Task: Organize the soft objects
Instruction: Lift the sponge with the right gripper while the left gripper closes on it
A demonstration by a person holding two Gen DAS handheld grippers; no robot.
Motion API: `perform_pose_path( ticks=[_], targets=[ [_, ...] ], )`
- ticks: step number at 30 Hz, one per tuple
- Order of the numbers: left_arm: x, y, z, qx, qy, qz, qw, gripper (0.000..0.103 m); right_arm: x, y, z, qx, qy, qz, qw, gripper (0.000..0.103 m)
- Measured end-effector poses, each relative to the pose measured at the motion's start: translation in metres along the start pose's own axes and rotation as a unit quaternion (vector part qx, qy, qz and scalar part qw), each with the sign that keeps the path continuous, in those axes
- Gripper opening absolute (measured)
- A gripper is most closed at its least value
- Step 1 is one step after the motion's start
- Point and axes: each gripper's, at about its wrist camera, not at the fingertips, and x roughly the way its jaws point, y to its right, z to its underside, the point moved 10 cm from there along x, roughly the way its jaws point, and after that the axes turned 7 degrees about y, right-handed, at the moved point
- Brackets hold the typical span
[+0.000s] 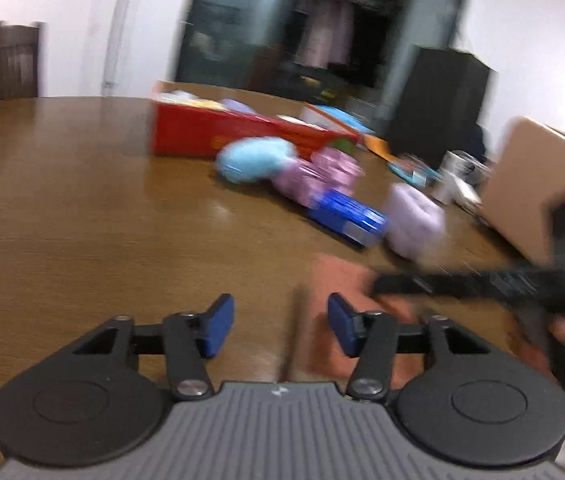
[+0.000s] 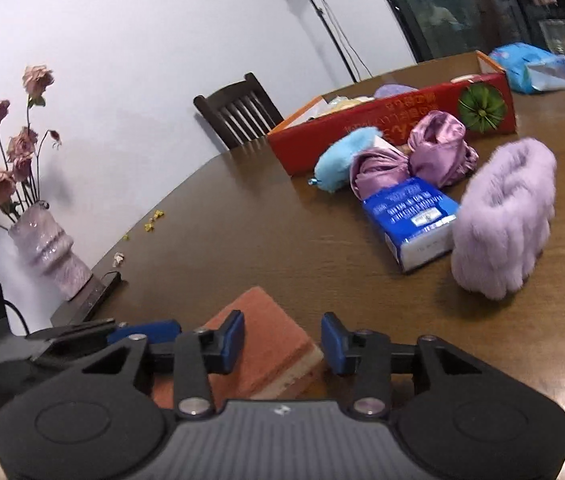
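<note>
Both grippers alike: left gripper [image 1: 281, 326] and right gripper [image 2: 282, 343] have grey ribbed body, small white logo at front edge, black round side discs, black link arms w/ silver screws, blue fingertip pads [image 1: 218, 325].

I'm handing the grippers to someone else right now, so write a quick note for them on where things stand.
Left gripper: open, holding nothing, hovering over the table.
Right gripper: open, holding nothing, just above the terracotta pad.
Still loose on the table: blue plush, purple satin bundle, lilac fluffy pouch, with the blue tissue pack lying between them.
The red box behind them already holds a few soft items.
Left to do: probably move the loose soft pieces into the box.
</note>
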Motion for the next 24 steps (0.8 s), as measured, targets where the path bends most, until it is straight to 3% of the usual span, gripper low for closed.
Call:
perform_pose_path(
  ticks=[2, 4, 6, 7, 10, 12, 14, 16, 18, 20, 24],
  targets=[
    [0.004, -0.015, -0.001, 0.001, 0.004, -0.060, 0.9982, 0.047, -0.008, -0.003, 0.004, 0.002, -0.002, 0.011, 1.000, 0.039],
    [-0.001, -0.025, -0.003, -0.021, 0.010, -0.084, 0.9962, 0.047, -0.018, -0.009, 0.008, 0.001, 0.001, 0.019, 1.000, 0.038],
    [-0.013, -0.025, -0.010, -0.056, 0.022, -0.047, 0.9971, 0.051, -0.030, -0.015, 0.010, 0.001, 0.009, 0.008, 1.000, 0.038],
    [-0.020, -0.021, -0.015, -0.062, 0.026, -0.021, 0.9975, 0.058, -0.033, -0.016, 0.010, 0.005, 0.015, 0.002, 1.000, 0.039],
    [-0.038, 0.006, -0.016, -0.038, 0.018, 0.066, 0.9969, 0.077, -0.029, -0.007, 0.011, 0.001, 0.015, 0.020, 1.000, 0.039],
    [-0.046, 0.022, -0.008, -0.005, 0.001, 0.089, 0.9960, 0.081, -0.025, -0.004, 0.011, 0.006, 0.017, 0.016, 1.000, 0.041],
    [-0.050, 0.032, 0.000, 0.019, -0.020, 0.087, 0.9958, 0.081, -0.023, -0.001, 0.010, 0.011, 0.023, 0.020, 0.999, 0.041],
    [-0.054, 0.034, 0.010, 0.012, -0.045, 0.105, 0.9934, 0.075, -0.023, 0.000, 0.010, 0.010, 0.030, 0.026, 0.999, 0.041],
    [-0.058, 0.034, 0.018, -0.020, -0.064, 0.130, 0.9892, 0.064, -0.023, 0.000, 0.011, 0.006, 0.035, 0.032, 0.999, 0.041],
    [-0.052, 0.033, 0.025, -0.070, -0.080, 0.147, 0.9834, 0.063, -0.024, -0.002, 0.011, 0.003, 0.039, 0.037, 0.999, 0.041],
    [-0.024, 0.020, 0.026, -0.143, -0.076, 0.121, 0.9793, 0.057, -0.027, -0.005, 0.014, 0.010, 0.030, 0.032, 0.999, 0.041]
  ],
)
